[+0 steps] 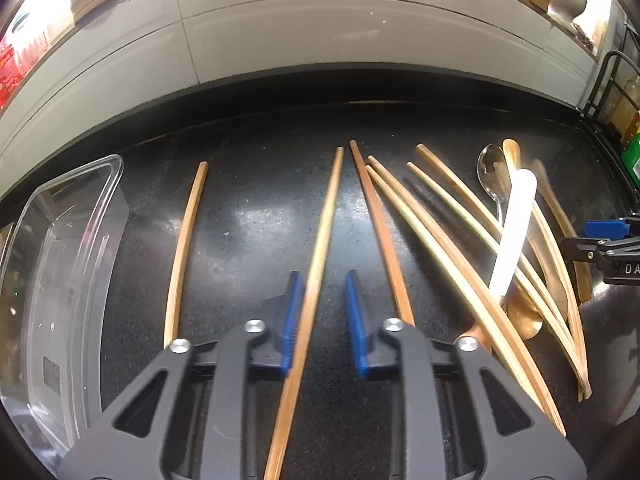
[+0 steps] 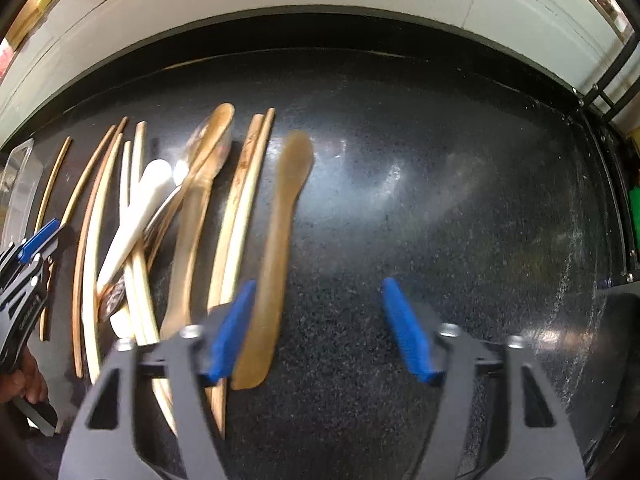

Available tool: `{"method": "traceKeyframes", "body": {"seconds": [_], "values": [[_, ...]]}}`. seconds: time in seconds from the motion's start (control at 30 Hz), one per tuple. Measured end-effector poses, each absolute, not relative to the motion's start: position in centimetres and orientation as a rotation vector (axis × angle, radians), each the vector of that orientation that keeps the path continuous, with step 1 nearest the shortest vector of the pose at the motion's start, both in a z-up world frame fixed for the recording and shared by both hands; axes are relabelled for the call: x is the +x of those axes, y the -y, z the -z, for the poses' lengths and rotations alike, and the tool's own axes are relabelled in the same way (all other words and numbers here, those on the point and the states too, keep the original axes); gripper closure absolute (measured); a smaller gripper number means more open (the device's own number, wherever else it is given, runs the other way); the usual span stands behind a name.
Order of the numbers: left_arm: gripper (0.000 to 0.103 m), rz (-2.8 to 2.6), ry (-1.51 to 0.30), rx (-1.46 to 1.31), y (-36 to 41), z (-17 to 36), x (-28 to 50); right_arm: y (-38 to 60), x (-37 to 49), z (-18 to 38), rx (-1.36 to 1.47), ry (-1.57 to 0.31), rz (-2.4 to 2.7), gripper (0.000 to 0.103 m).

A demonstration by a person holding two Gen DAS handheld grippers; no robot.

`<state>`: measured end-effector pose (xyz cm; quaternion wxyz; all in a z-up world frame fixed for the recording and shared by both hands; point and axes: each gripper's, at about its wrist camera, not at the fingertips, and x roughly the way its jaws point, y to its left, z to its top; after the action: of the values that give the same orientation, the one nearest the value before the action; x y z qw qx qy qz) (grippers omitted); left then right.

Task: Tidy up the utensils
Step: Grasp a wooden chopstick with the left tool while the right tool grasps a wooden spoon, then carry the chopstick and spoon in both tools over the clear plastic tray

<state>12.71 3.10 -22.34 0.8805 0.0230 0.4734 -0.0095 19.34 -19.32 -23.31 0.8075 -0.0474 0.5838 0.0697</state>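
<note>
The left gripper (image 1: 320, 292) has a chopstick (image 1: 316, 264) between its narrow-set jaws, left pad touching; right gripper (image 2: 316, 326) gapes beside a brown spoon (image 2: 280, 232). Lettering "DA" (image 1: 632, 269) shows on its arm

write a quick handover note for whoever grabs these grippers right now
Left gripper: open, straddling one chopstick that lies against one pad only; not gripped.
Right gripper: open over a flat amber spoon close to one pad; not gripped.
Things: clear container at the counter's left end, no utensil seen inside; lone chopstick beside it; heap of chopsticks and spoons between the grippers.
Done: nothing sorted that shows.
Left: close on the chopstick, probably move it to the container, then the rest.
</note>
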Motion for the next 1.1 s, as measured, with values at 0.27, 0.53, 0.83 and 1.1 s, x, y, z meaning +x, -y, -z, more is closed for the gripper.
{"method": "traceKeyframes", "body": {"seconds": [0.27,0.53,0.83,1.1], "values": [[0.097,0.042,-1.053,0.023,-3.6,22.2,13.4,19.0,17.7,22.0,-0.042,-1.262,-0.176,0.089],[0.097,0.006,-0.995,0.048,-3.1,15.8,11.7,18.9,13.1,14.6,-0.066,-1.131,-0.19,0.089],[0.097,-0.004,-0.914,0.03,-1.2,6.7,6.9,20.0,7.8,6.2,-0.067,-0.986,-0.223,0.089],[0.097,-0.02,-0.89,0.018,-0.3,4.8,2.2,20.2,4.0,3.2,-0.066,-0.928,-0.254,0.089]]}}
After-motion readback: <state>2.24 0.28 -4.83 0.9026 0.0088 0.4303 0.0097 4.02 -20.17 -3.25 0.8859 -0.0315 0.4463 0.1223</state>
